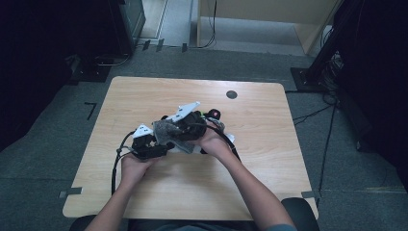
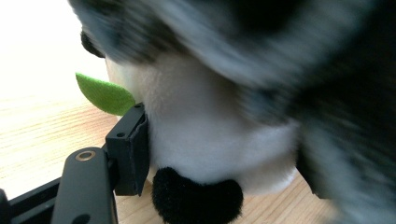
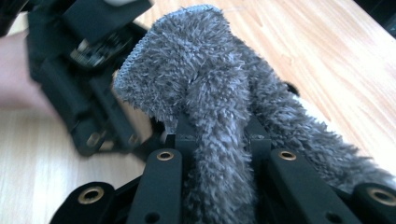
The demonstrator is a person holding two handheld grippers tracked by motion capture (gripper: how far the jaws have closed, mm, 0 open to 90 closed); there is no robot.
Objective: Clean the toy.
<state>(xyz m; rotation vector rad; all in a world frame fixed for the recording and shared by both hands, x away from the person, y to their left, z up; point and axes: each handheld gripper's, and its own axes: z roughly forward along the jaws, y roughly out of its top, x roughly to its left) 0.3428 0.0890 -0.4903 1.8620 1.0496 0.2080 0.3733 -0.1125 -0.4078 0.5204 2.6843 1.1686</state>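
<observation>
A plush panda (image 2: 210,140), white with black patches and a green felt leaf (image 2: 105,93), sits low over the table in the left gripper view. My left gripper (image 2: 219,161) is shut on its white body. One black pad (image 2: 128,149) presses into its side and the other jaw is hidden behind blurred grey fur. A grey fuzzy cloth (image 3: 205,84) stands up between the jaws of my right gripper (image 3: 219,140), which is shut on it. In the high view both grippers meet at the table's middle, the left gripper (image 1: 151,144) beside the right gripper (image 1: 185,126), with the cloth (image 1: 166,131) between them.
The wooden table (image 1: 250,183) has a small round black cap (image 1: 231,94) near its far edge. Cables trail from both grippers toward the person. Grey carpet, dark equipment stands and floor cables surround the table.
</observation>
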